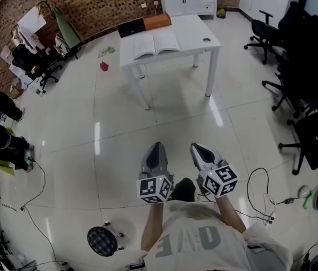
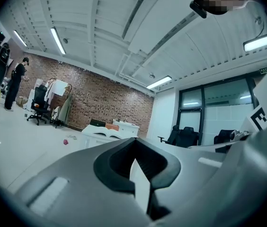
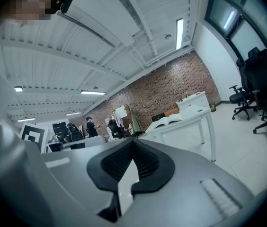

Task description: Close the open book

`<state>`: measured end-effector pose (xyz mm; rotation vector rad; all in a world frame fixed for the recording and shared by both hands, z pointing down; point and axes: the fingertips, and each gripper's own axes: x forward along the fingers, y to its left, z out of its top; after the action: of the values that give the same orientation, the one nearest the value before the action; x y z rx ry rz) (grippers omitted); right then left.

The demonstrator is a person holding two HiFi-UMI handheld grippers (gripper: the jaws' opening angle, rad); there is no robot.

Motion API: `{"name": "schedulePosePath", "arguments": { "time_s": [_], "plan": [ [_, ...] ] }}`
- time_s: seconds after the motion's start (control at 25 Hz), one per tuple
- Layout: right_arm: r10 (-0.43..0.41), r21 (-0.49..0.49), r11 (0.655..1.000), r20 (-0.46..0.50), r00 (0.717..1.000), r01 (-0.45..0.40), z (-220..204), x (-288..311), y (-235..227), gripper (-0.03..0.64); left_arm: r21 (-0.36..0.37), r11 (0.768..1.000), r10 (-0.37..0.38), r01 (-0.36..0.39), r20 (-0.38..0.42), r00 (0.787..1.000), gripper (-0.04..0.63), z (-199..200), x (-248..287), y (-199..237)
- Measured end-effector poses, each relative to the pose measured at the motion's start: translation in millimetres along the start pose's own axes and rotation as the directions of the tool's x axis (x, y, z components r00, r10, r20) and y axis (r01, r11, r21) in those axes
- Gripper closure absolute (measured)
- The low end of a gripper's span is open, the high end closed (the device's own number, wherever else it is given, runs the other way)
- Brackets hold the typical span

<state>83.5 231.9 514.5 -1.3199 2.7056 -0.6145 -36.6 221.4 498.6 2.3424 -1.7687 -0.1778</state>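
Head view: the white open paper book (image 1: 156, 44) lies on the white rectangular table (image 1: 203, 28), its spine running away from the person. Well short of that table, the grey left gripper (image 1: 156, 147) and right gripper (image 1: 199, 147) are clenched on nothing, and the left one looks more directly in line with the book.

The head camera looked steeply down from above the person. It held the left gripper (image 1: 155, 147) and right gripper (image 1: 199, 148) close at the lower edge, with the white table (image 1: 195, 35) well ahead. Each gripper camera faced roughly level along its own jaws, low over the floor. All three views shared the table, the open book (image 1: 156, 43) and the brick wall (image 1: 102, 4).
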Motion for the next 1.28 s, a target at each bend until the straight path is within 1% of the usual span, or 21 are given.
{"name": "schedulePosePath", "arguments": {
  "time_s": [0.08, 0.16, 0.32, 0.52, 0.76, 0.92, 1.0, 1.16, 1.28],
  "plan": [
    [0.007, 0.015, 1.000, -0.027, 1.000, -0.007, -8, 10, -3, 0.612, 0.003, 1.000, 0.014, -0.014, -0.013, 1.000, 0.584, -5, 4, 8],
    [0.025, 0.025, 0.999, -0.045, 0.999, -0.024, -12, 21, -6, 0.612, -0.009, 0.999, 0.031, -0.031, -0.024, 0.999, 0.584, -9, 14, 18],
    [0.055, 0.056, 0.997, -0.039, 0.998, -0.053, -6, 56, -19, 0.612, -0.027, 0.999, 0.036, -0.037, -0.034, 0.999, 0.584, -14, 51, 42],
    [0.080, 0.089, 0.993, -0.015, 0.997, -0.078, 20, 140, -60, 0.612, -0.034, 0.999, 0.012, -0.012, 0.004, 1.000, 0.584, -3, 139, 80],
    [0.069, 0.070, 0.995, -0.027, 0.997, -0.067, 69, 272, -100, 0.612, 0.007, 1.000, -0.016, 0.016, 0.056, 0.998, 0.584, 48, 258, 142],
    [0.055, 0.116, 0.992, -0.015, 0.998, -0.053, 90, 342, -121, 0.612, 0.052, 0.995, -0.088, 0.084, 0.068, 0.994, 0.584, 69, 322, 172],
    [0.056, 0.142, 0.988, -0.007, 0.998, -0.054, 99, 365, -129, 0.611, 0.062, 0.994, -0.094, 0.091, 0.052, 0.994, 0.584, 71, 346, 185],
    [0.046, 0.164, 0.985, 0.002, 0.999, -0.045, 113, 406, -161, 0.611, 0.019, 0.997, -0.072, 0.072, 0.008, 0.997, 0.584, 58, 391, 204],
    [0.057, 0.161, 0.985, 0.025, 0.998, -0.060, 140, 443, -185, 0.611, 0.002, 0.998, -0.058, 0.058, 0.022, 0.998, 0.584, 62, 432, 214]
  ]
}}
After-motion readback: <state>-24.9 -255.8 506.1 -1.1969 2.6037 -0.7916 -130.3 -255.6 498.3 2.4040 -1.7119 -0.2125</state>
